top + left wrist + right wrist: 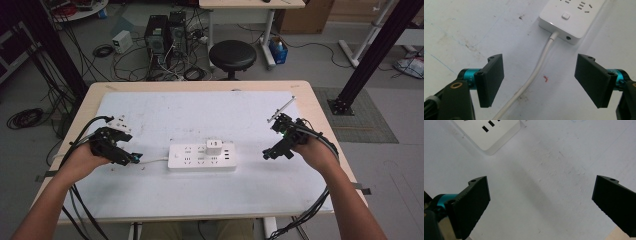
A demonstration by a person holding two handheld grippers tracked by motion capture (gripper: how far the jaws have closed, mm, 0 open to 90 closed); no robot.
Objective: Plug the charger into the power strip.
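A white power strip lies flat in the middle of the white mat, with a white charger block plugged into its top. Its white cable runs off the left end. My left gripper sits low just left of the strip. In the left gripper view it is open, and the cable passes between the jaws without touching either pad. The strip's switch end lies just ahead. My right gripper hovers right of the strip; its jaws stand wide open over bare mat, the strip's corner beyond.
The white mat covers most of the wooden table. Behind the table stand a black stool and computer towers among floor cables. A black frame post rises at the right.
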